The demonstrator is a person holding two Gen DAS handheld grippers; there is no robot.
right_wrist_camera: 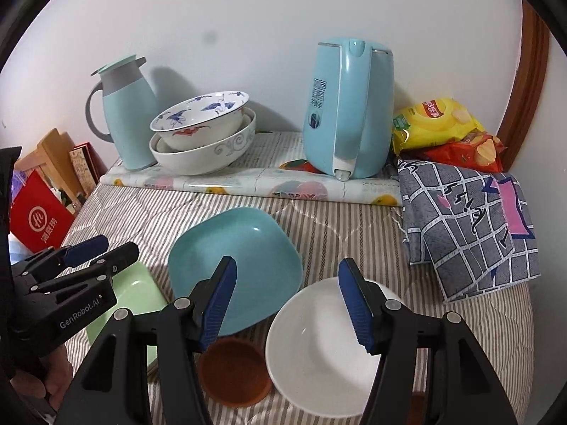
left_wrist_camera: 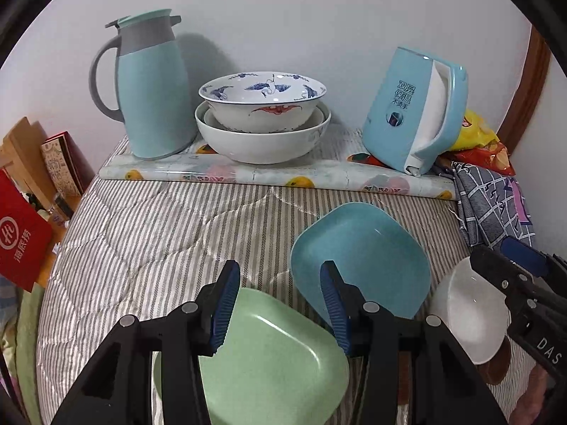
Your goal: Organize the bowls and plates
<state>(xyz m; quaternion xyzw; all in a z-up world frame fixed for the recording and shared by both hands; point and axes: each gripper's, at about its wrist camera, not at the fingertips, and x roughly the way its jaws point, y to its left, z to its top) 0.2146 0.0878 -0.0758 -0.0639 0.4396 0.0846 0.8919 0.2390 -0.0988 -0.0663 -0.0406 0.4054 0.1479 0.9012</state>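
Observation:
A green square plate [left_wrist_camera: 276, 357] lies on the striped cloth right under my open, empty left gripper [left_wrist_camera: 280, 304]. A blue square plate [left_wrist_camera: 368, 255] lies just beyond it to the right; it also shows in the right wrist view [right_wrist_camera: 244, 265]. A white bowl [right_wrist_camera: 319, 350] lies under my open, empty right gripper [right_wrist_camera: 287, 304], with a small brown dish [right_wrist_camera: 234, 372] to its left. Two nested bowls, a patterned bowl [left_wrist_camera: 262, 101] inside a large white bowl [left_wrist_camera: 262, 141], stand on the raised board at the back.
A light blue thermos jug [left_wrist_camera: 152, 88] stands left of the nested bowls and a blue electric kettle [left_wrist_camera: 414, 109] to the right. Snack bags [right_wrist_camera: 446, 127] and a checked cloth [right_wrist_camera: 467, 223] lie at the right. A red bag [left_wrist_camera: 17, 237] and boxes stand beyond the left edge.

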